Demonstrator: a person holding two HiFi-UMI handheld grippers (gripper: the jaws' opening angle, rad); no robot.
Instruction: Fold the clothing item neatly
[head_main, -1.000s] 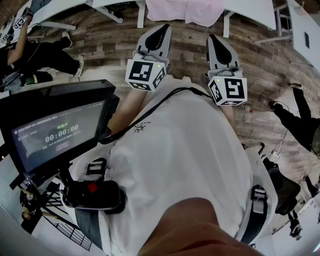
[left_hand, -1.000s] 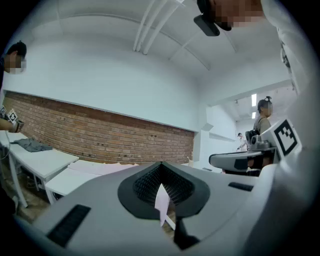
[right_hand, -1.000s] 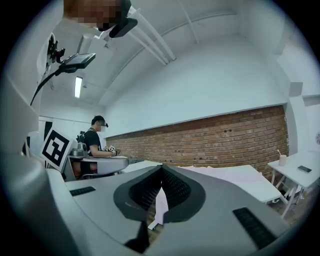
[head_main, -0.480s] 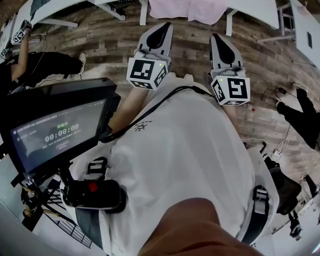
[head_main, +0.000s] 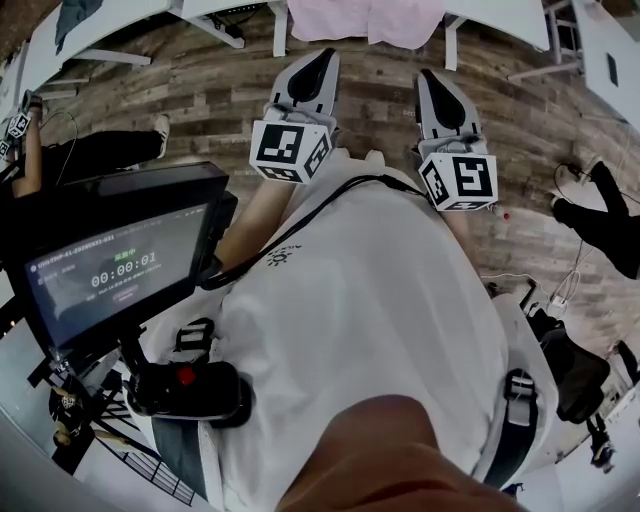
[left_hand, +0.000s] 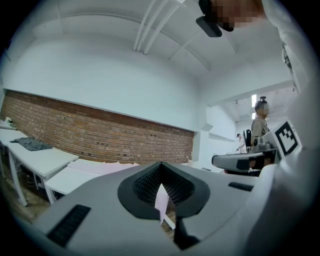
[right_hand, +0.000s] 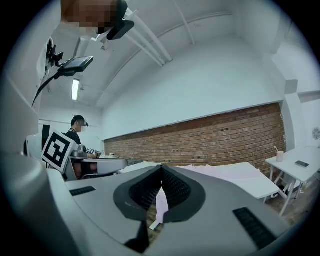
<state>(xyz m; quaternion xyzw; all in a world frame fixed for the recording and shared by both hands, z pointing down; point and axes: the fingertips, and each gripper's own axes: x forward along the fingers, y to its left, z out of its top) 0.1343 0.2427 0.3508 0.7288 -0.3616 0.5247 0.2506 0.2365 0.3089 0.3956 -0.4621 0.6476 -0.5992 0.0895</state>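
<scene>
The garment is a pale pink cloth lying on the white table at the far edge of the head view, straight ahead of us and well apart from both tools. We judge it light, soft and limp. It should sag and crease wherever it is lifted, so it will need two holds at once. We would pinch it at two corners or along one hem, one tool on each side, so the fabric stays taut while it is folded over.

The left gripper and the right gripper hang over the wooden floor, pointing toward the table. Both have their jaws closed together with nothing between them.

Since the earlier frames neither tool has shifted. The counter on the screen at our near left has ticked up from zero. The bystander at far left and the one at right have changed stance.
</scene>
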